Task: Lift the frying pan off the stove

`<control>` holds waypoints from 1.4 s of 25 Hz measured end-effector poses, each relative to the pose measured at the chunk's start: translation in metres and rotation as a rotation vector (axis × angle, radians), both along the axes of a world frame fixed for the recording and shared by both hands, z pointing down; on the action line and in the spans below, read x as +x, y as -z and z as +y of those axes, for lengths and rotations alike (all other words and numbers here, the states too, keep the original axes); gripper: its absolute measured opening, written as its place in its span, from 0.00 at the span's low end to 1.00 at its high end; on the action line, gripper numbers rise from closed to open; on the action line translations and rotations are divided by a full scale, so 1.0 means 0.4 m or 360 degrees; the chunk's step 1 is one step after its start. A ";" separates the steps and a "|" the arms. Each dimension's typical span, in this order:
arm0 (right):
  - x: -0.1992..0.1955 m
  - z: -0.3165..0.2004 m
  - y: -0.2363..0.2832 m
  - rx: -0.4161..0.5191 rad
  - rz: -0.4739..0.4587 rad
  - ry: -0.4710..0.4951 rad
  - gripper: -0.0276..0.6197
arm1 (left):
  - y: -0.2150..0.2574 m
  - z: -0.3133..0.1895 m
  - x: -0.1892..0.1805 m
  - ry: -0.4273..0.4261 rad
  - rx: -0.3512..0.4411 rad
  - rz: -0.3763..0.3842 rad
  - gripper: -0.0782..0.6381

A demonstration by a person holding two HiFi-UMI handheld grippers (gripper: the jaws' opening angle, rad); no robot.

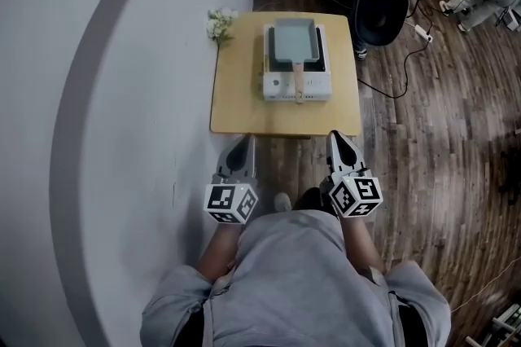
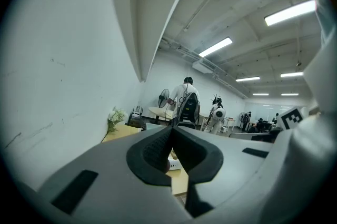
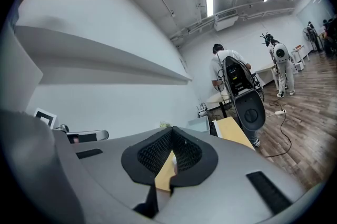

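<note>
The wooden bench carries a white stove toward its 1 o'clock corner. The rectangular frying pan sits on it. The pan is probably rigid and pan-heavy, so its handle, pointing to 6 o'clock, seems the best hold. The left gripper and right gripper are closed, empty, near the bench's edge.

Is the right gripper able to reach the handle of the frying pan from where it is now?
Probably yes. The handle points toward the person, and nothing stands on the table between it and the right gripper. Its jaws are shut, so they must open first.
</note>
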State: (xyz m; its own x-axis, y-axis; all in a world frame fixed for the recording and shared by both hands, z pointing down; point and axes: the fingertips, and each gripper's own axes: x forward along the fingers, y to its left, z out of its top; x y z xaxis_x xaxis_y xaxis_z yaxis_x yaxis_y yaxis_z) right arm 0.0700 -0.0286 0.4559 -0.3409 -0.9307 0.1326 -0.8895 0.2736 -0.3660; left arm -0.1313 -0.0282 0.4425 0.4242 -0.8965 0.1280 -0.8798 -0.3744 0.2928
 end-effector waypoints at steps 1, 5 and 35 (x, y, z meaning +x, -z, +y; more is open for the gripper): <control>0.001 -0.011 -0.006 -0.0013 -0.0003 -0.0004 0.04 | -0.005 -0.011 -0.003 0.0002 -0.0008 0.0008 0.11; 0.005 -0.071 -0.028 -0.0038 0.0001 -0.0012 0.04 | -0.033 -0.070 -0.005 -0.0012 -0.0046 0.0045 0.11; -0.006 -0.562 -0.233 -0.0439 -0.0089 0.0468 0.22 | -0.271 -0.573 0.190 -0.0318 -0.0685 0.0356 0.33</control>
State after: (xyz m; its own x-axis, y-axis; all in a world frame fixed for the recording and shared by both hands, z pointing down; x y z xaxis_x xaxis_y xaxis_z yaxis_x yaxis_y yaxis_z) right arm 0.0677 -0.2535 0.5492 -0.6013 -0.7243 0.3374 -0.7644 0.3983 -0.5071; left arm -0.0552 -0.2574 0.5509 0.6408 -0.6814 0.3537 -0.7018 -0.3333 0.6295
